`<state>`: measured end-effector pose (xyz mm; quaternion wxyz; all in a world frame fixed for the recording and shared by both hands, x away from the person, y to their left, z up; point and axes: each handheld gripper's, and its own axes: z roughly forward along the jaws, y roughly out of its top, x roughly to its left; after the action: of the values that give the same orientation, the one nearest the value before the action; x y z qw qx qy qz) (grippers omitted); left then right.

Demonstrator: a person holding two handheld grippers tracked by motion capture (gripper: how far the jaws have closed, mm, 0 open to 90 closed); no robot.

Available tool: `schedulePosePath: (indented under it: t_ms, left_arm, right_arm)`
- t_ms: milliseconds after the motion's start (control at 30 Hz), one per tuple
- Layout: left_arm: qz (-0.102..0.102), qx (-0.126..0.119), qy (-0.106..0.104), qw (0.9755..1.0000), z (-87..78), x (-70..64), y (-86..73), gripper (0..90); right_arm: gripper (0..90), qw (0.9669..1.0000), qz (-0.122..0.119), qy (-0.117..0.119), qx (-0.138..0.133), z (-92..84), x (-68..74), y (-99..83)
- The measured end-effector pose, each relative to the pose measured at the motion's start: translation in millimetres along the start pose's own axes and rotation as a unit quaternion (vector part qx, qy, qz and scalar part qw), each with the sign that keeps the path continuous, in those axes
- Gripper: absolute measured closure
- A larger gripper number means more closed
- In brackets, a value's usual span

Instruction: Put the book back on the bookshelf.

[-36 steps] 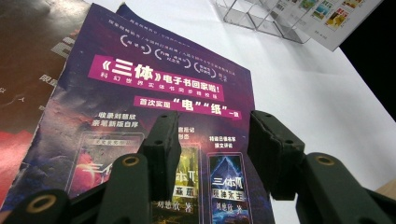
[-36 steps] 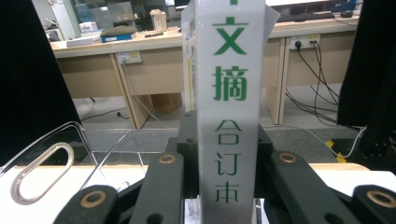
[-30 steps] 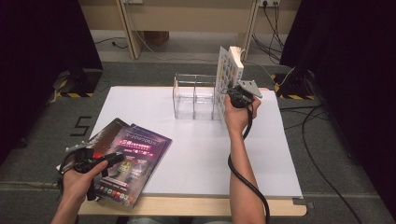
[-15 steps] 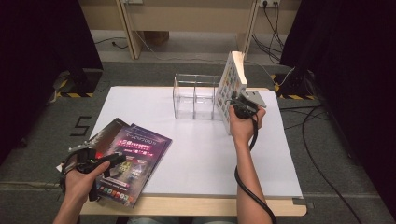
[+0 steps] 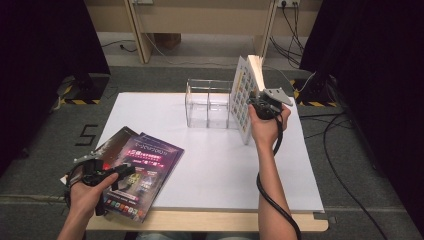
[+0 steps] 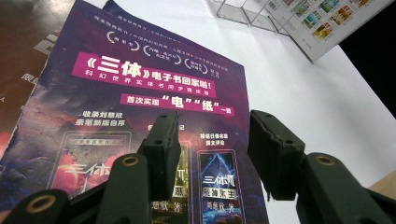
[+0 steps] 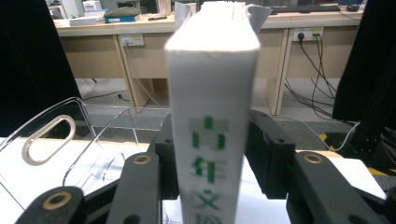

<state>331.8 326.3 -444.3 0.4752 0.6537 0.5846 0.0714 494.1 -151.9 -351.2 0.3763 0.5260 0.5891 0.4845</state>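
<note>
**Currently: right tongs releasing upright book**

Presently the right tongs [image 5: 260,101] are straddling the spine of the white book [image 5: 243,97], their jaws having just been opening; a small gap is showing on at least one side in the right gripper view. The book is standing upright at the right end of the clear acrylic holder [image 5: 209,102], at the far side of the bench [image 5: 225,165]. The left tongs [image 5: 122,172] are hovering open, holding nothing, over the purple magazine [image 5: 145,172] lying near the bench's front left corner.
</note>
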Motion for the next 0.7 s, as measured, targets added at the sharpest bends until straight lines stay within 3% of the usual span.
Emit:
schedulePosePath:
  t_ms: [167,367,700]
  left_arm:
    - [0.000,0.001,0.000,1.0000,0.2,0.5,0.0,52.8]
    - [0.000,0.001,0.000,1.0000,0.4,1.2,-0.3,52.8]
    - [-0.001,0.000,-0.001,1.0000,0.1,2.0,-0.2,52.9]
  right_arm:
    - [63.4,0.9999,0.000,-0.004,0.010,5.1,2.1,1.8]
    - [73.4,0.9996,0.002,-0.014,0.024,9.9,5.2,1.8]
    - [74.2,0.9997,0.000,-0.010,0.023,9.0,4.9,1.7]
